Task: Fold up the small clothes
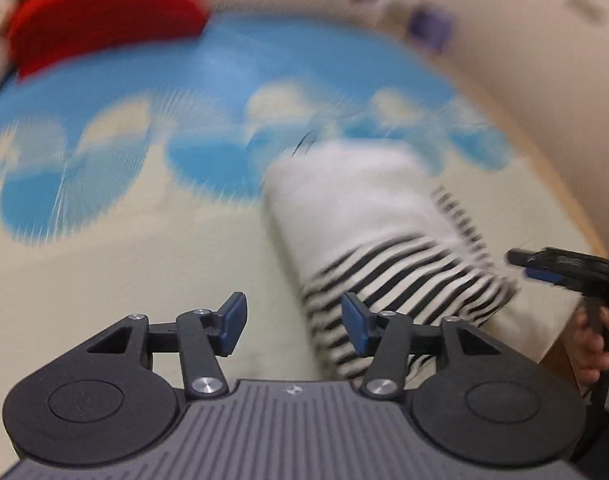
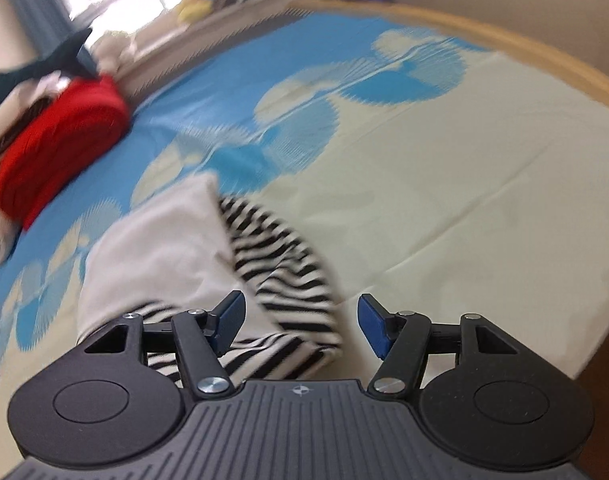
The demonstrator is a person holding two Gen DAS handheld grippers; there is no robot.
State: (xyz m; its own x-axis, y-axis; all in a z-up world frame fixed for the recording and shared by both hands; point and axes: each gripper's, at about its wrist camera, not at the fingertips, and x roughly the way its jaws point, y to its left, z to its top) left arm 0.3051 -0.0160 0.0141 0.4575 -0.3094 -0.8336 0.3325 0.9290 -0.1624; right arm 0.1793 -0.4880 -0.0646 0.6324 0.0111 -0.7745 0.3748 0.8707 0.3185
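A small garment (image 1: 356, 208), white with black-and-white striped parts, lies folded on the bed. In the left wrist view it is right of centre, and its striped end reaches down behind the right fingertip. My left gripper (image 1: 294, 326) hangs open just left of that striped end, with only sheet between its blue pads. In the right wrist view the garment (image 2: 164, 240) lies left of centre. My right gripper (image 2: 300, 326) is open over the striped corner (image 2: 292, 300), and its pads do not press on it. The right gripper (image 1: 544, 270) also shows at the left view's right edge, held by a hand (image 1: 590, 346).
The bed sheet (image 2: 444, 184) is cream with blue fan-shaped patterns. A red cushion (image 2: 60, 148) lies at the far left among other bedding. A wooden bed edge (image 2: 504, 36) curves along the far right side. A wall (image 1: 524, 40) rises beyond it. Both views are motion-blurred.
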